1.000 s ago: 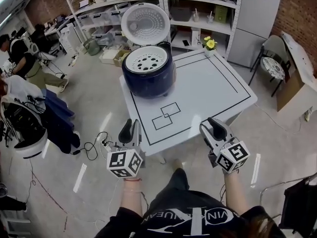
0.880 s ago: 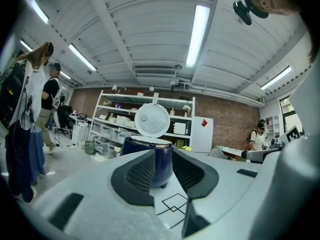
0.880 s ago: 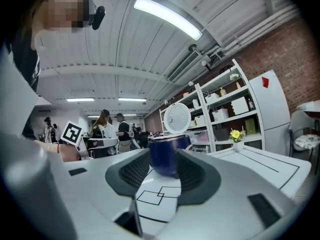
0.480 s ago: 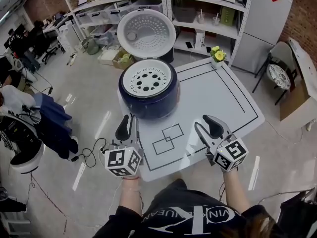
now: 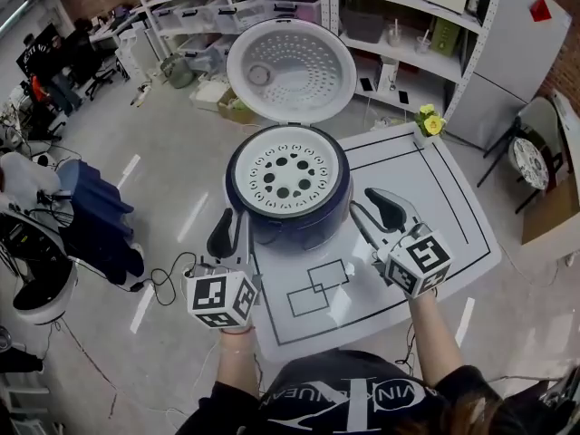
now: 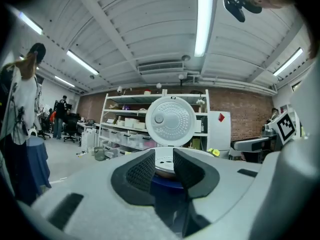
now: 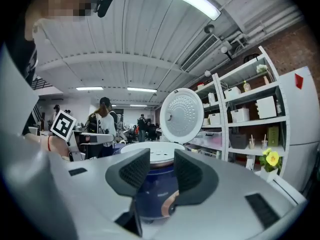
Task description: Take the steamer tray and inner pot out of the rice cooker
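**Tray sits in cooker; both tongs empty**

The white round perforated steamer tray lies flat in the mouth of the dark-blue round rice cooker and fills the opening. The inner pot is under the tray and not visible from above. The cooker's white dimpled lid stands open at the back. The cooker is on the far left corner of the white tabletop, which has black outline marks, incl. two overlapping squares in front of the cooker.

The left tongs hang at the cooker's front-left, near it but not touching, approx over the tabletop's left edge. Their jaws are narrow and have just been opening a bit. Nothing is btwn them, and only the cooker shows beyond the gap. The right tongs are at the front-right, close to the cooker wall but apart from it. Their jaws are wider and also empty. Both point level at the cooker. Each carries a marker cube, L and R.

Further out, a small pot of yellow flowers sits at the tabletop's far right corner. White shelving w/ boxes stands behind.
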{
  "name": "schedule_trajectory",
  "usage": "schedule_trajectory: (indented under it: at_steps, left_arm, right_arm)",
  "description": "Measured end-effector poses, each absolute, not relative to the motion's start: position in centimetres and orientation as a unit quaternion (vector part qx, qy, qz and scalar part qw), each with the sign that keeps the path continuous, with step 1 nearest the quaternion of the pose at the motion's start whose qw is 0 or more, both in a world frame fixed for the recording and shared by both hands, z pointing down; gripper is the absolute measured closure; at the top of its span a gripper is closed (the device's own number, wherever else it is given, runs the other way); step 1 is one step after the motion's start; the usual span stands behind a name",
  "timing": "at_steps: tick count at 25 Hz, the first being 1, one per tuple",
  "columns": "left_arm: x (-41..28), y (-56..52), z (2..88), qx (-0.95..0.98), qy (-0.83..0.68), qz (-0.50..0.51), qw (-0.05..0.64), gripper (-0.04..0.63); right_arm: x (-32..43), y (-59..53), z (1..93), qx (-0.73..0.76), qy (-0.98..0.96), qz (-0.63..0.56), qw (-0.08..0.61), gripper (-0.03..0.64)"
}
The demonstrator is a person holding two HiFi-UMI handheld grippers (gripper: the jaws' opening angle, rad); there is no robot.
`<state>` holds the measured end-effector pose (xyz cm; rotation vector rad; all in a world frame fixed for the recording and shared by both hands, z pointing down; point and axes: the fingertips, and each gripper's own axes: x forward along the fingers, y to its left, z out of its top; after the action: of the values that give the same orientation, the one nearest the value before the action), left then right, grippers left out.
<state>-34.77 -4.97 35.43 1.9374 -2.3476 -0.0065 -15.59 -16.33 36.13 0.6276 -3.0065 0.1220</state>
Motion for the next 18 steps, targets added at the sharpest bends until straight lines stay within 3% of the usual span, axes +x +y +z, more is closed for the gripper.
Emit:
schedule_trajectory:
  at_steps: [5, 11, 18]
  left_arm:
    - [-34.9, -6.9, 35.9, 0.633, -0.772, -0.004, 0.062, 0.500]
    - [-35.0, -8.2, 35.8, 0.618, -0.783, 0.005, 0.065, 0.499]
    - [-35.1, -9.0, 35.7, 0.595, -0.801, 0.024, 0.071, 0.499]
  right_arm:
    - [-18.9, -20.0, 35.6, 0.187, -0.980, 0.023, 0.070, 0.471]
    - [-23.5, -23.5, 37.2, 0.162, -0.963, -0.048, 0.208, 0.471]
    - [-28.5, -26.9, 38.5, 0.125, -0.933, -0.115, 0.318, 0.428]
